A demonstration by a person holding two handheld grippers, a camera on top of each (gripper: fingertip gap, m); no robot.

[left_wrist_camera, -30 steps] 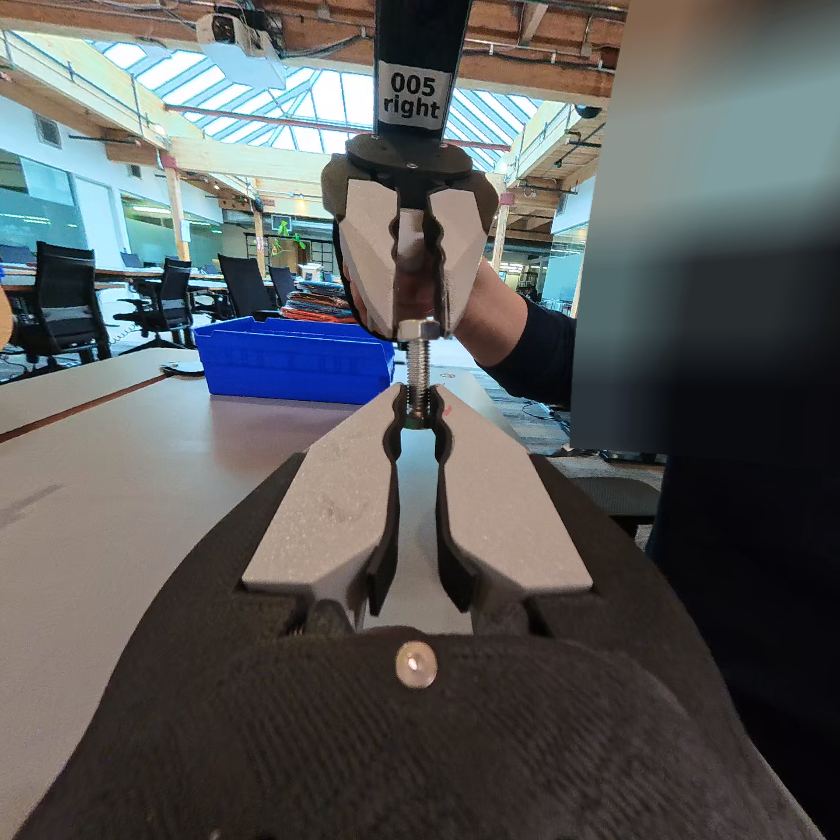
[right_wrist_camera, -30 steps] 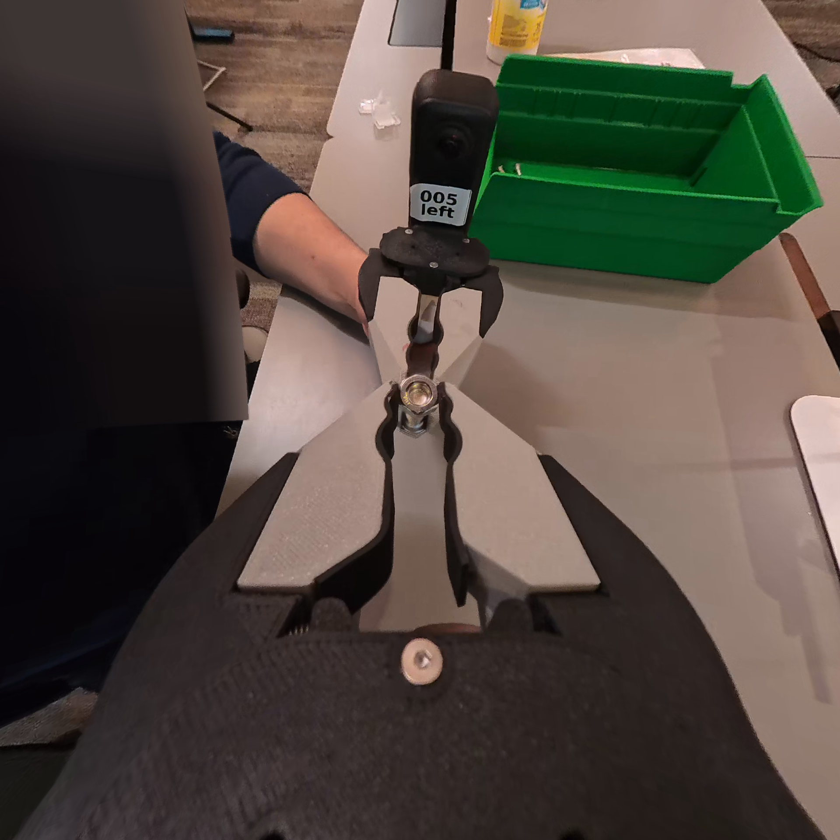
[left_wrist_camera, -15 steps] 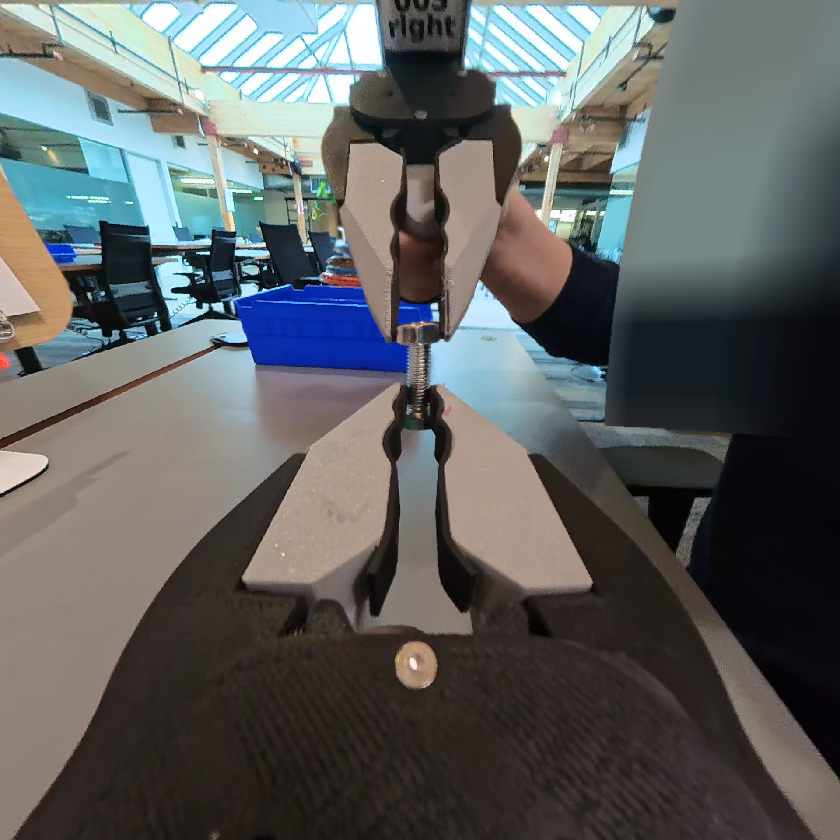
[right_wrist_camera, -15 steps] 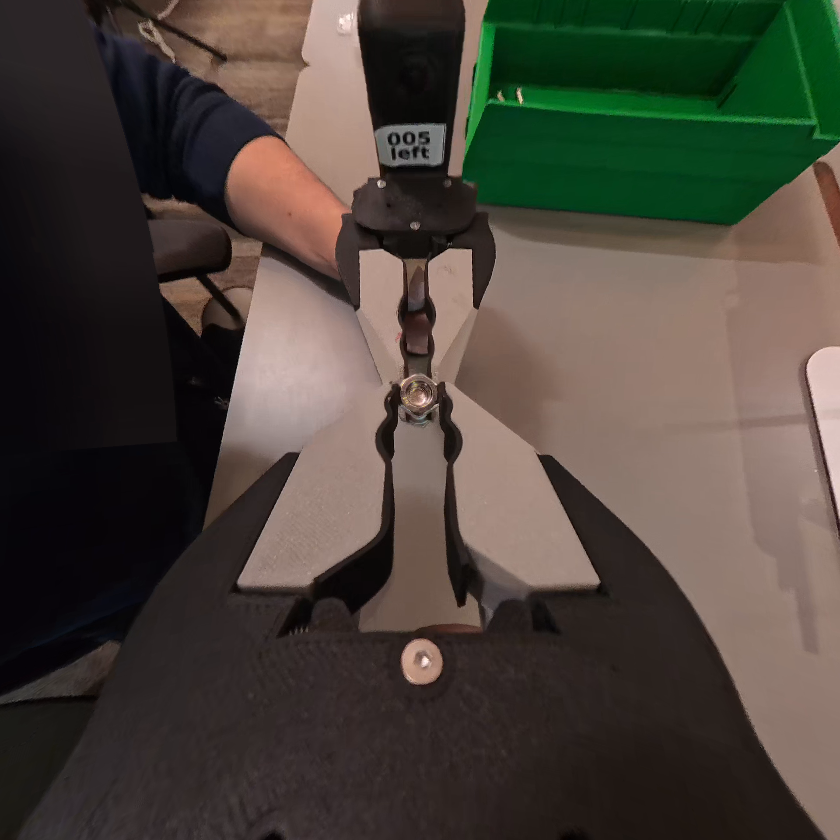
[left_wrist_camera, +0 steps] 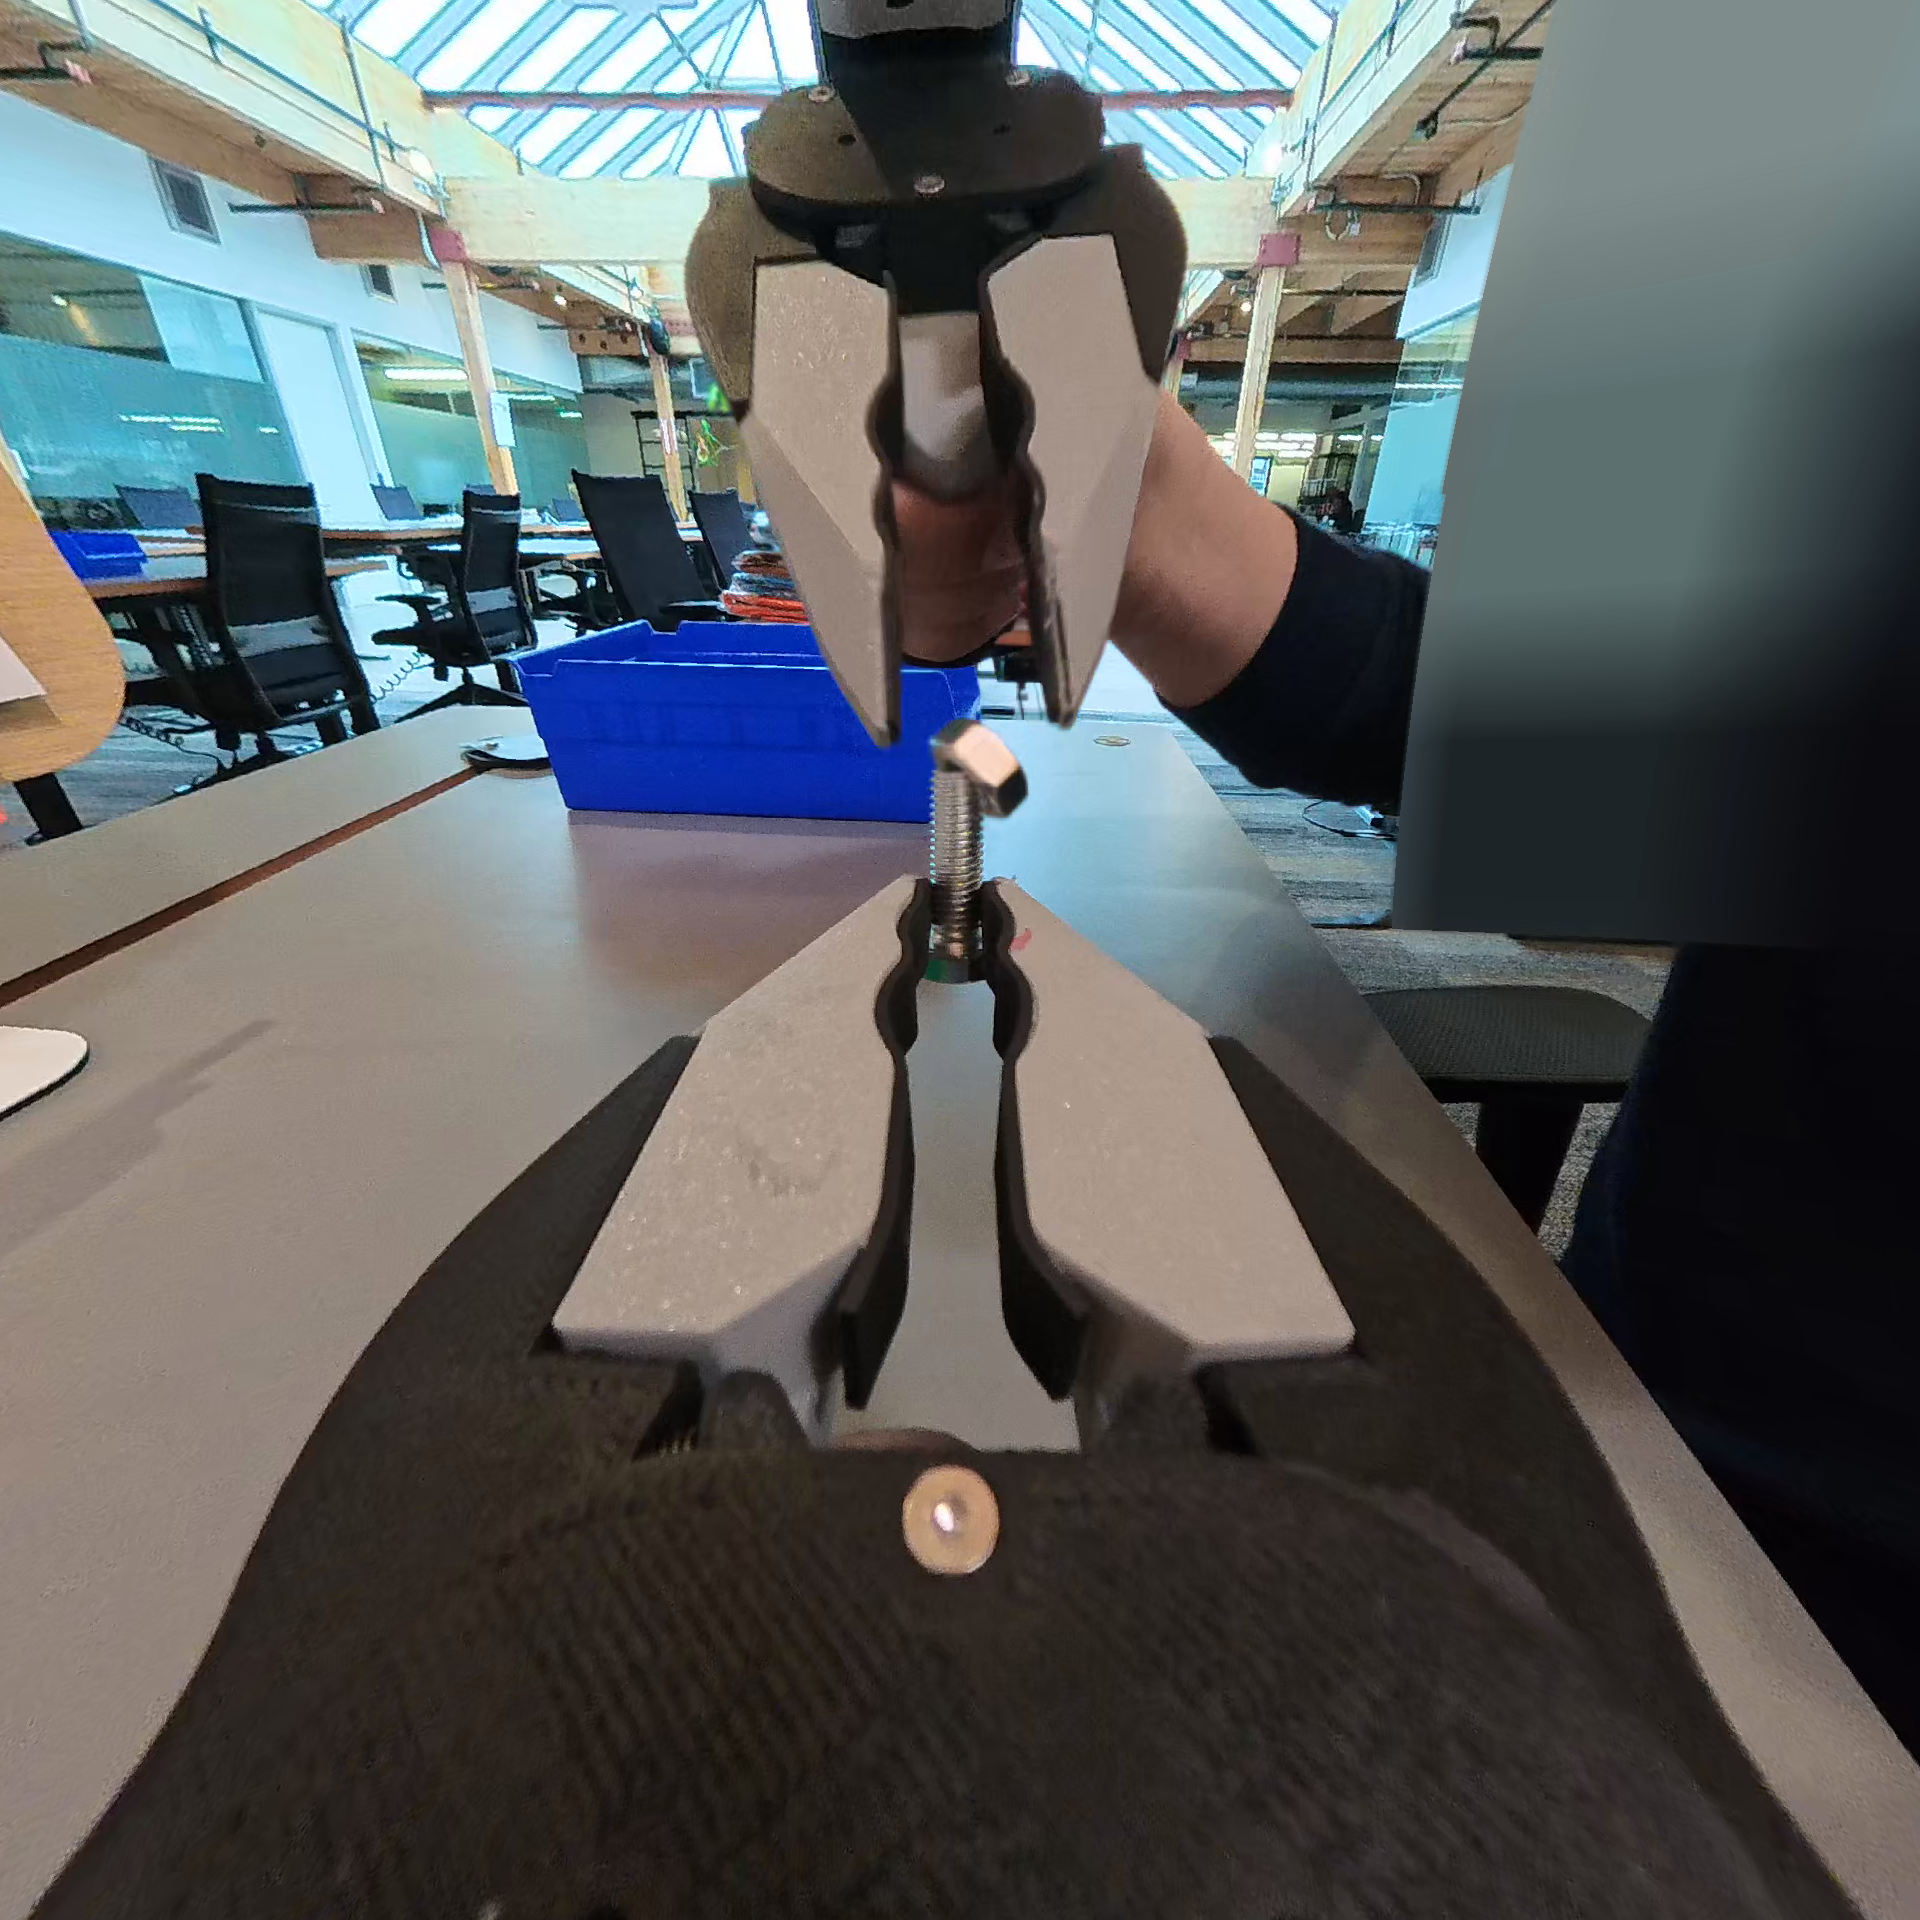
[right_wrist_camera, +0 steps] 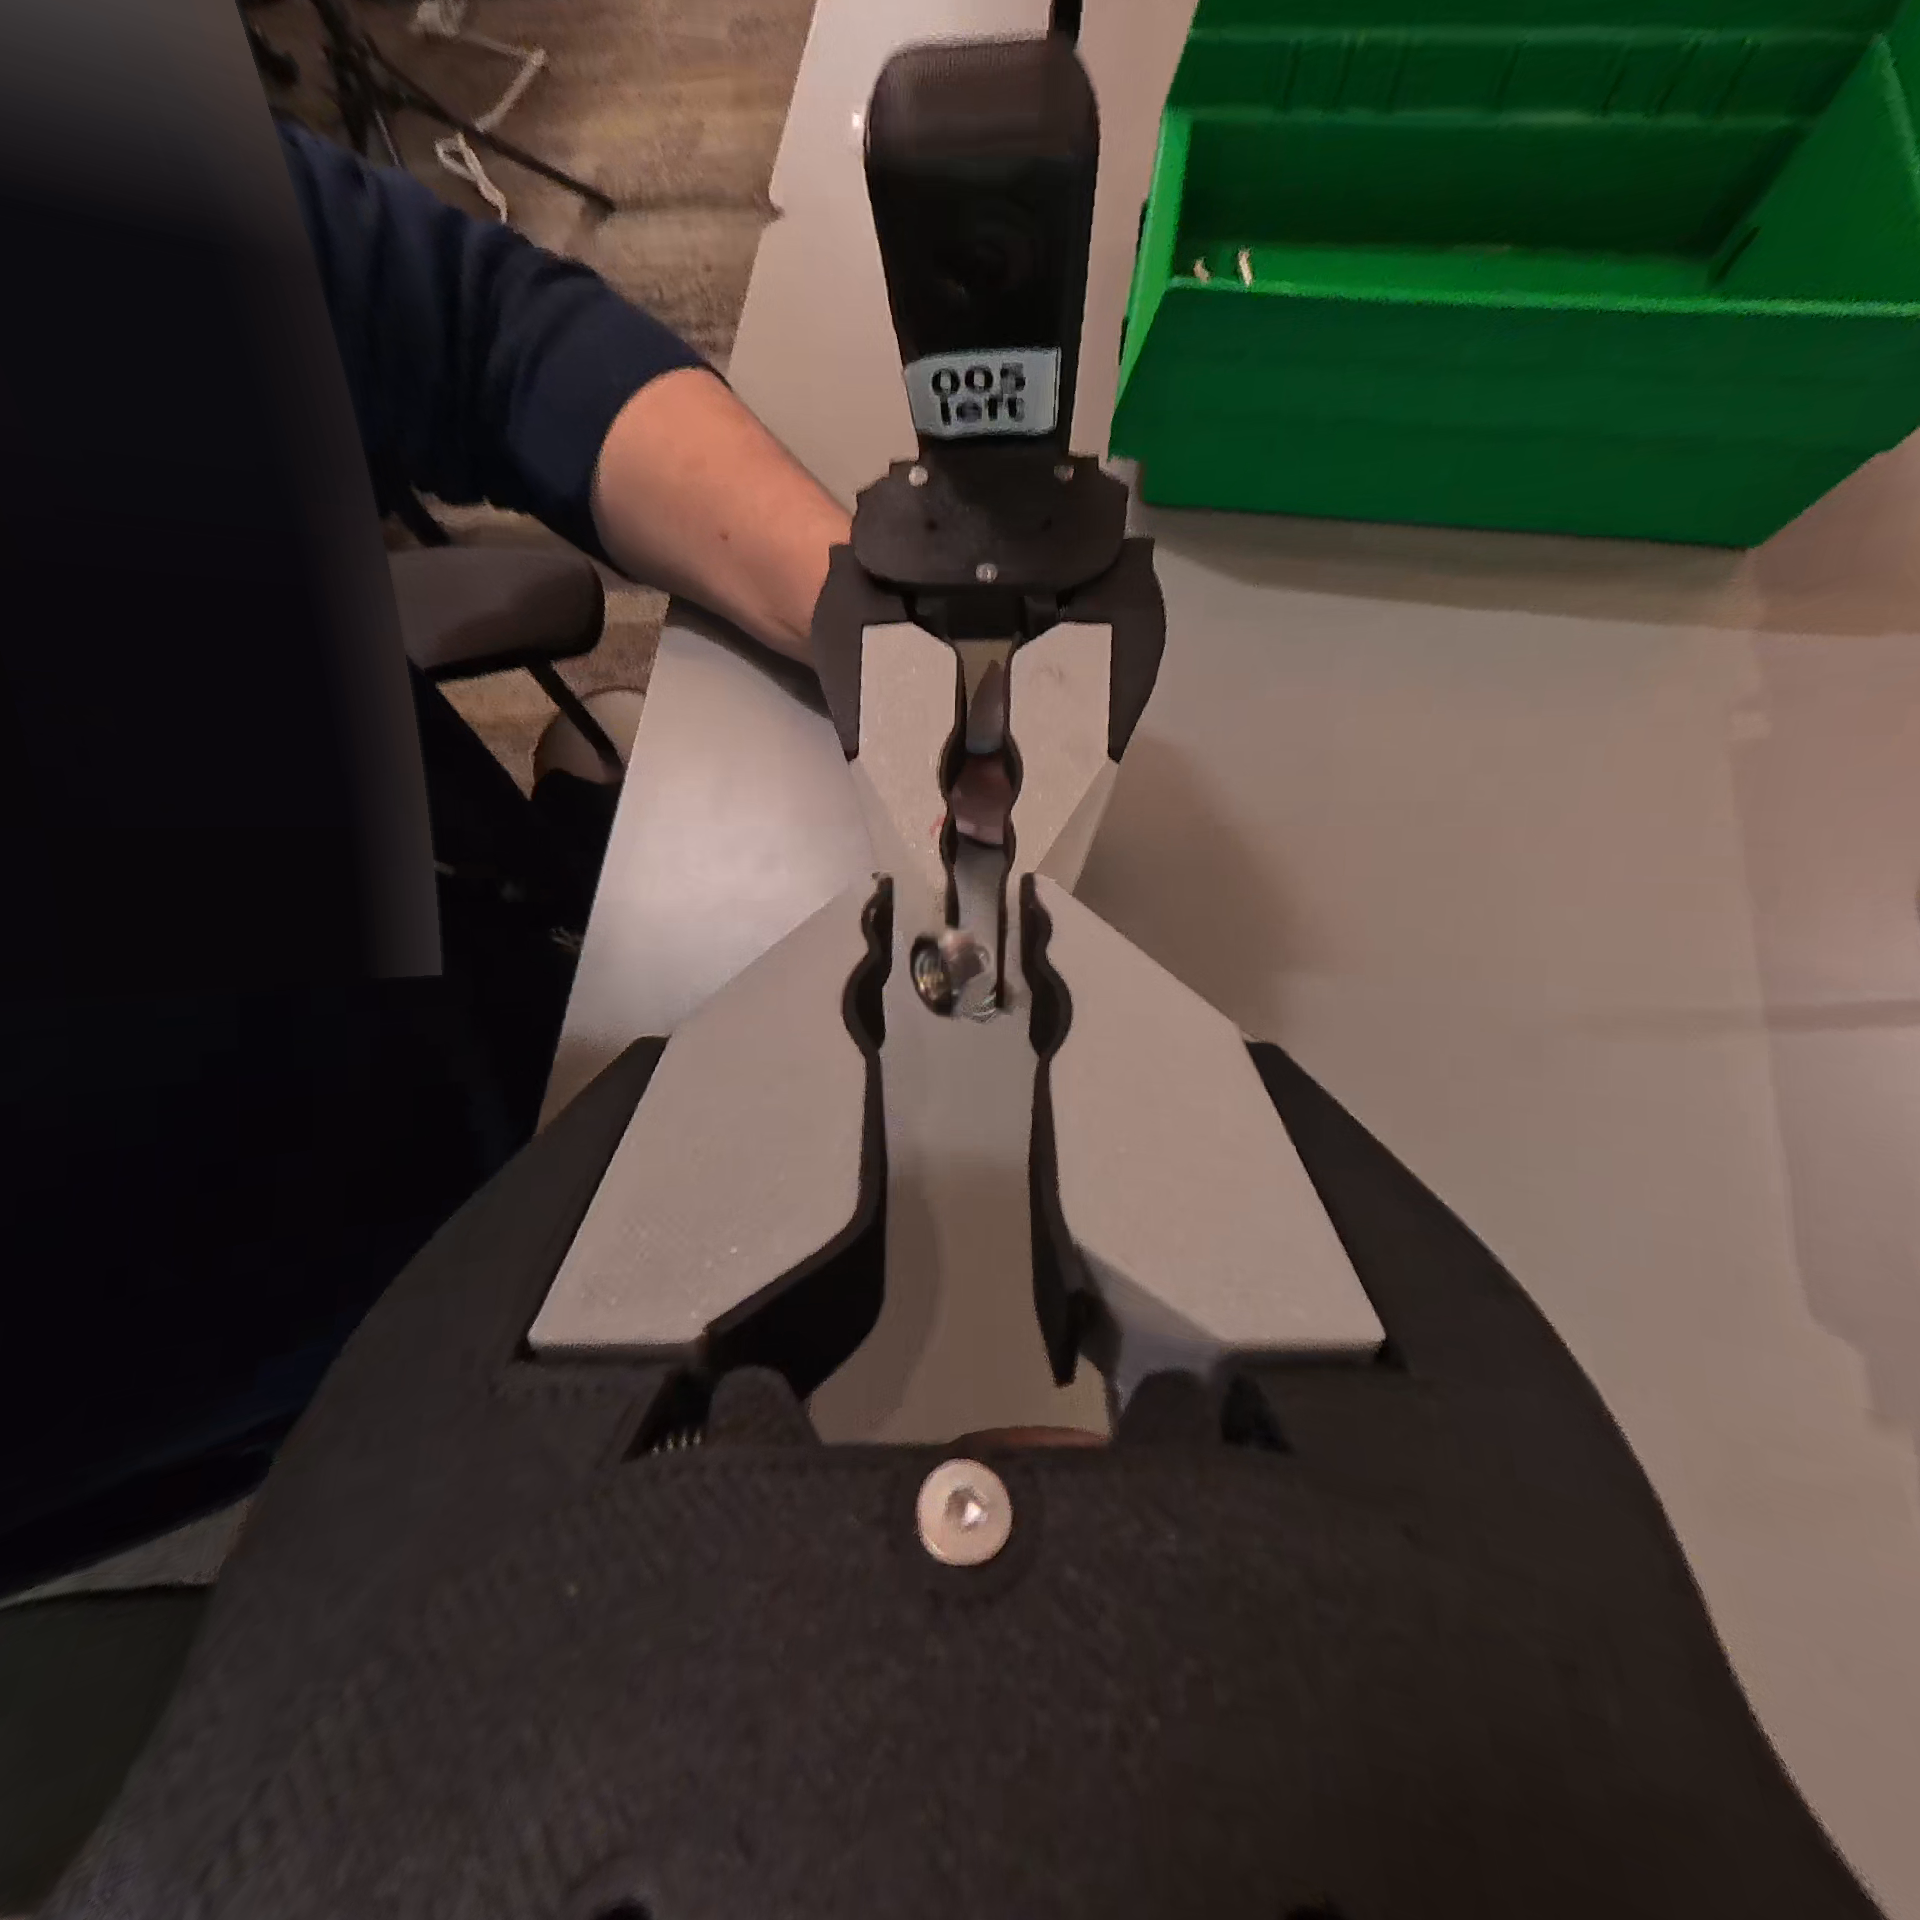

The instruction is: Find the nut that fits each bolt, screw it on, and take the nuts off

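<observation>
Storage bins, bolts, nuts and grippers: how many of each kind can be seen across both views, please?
Storage bins: 2, the blue bin and the green bin
Bolts: 1, the bolt clamped upright in the left gripper
Nuts: 1, the nut tilted at the bolt's top
Grippers: 2, left and the open right gripper
Total: 6

We count two grippers: the left gripper point(left_wrist_camera: 954, 904) and the right gripper point(left_wrist_camera: 971, 727). One bolt point(left_wrist_camera: 956, 862) and one nut point(left_wrist_camera: 982, 774) are present. We count two bins, one blue bin point(left_wrist_camera: 727, 738) and one green bin point(right_wrist_camera: 1507, 395), on one grey worktop point(left_wrist_camera: 312, 1039). Two forearms of one person are visible, one point(left_wrist_camera: 1195, 582) behind the right gripper, one point(right_wrist_camera: 717, 540) behind the left. Several black office chairs point(left_wrist_camera: 270, 613) stand beyond; we cannot fix their number.
</observation>
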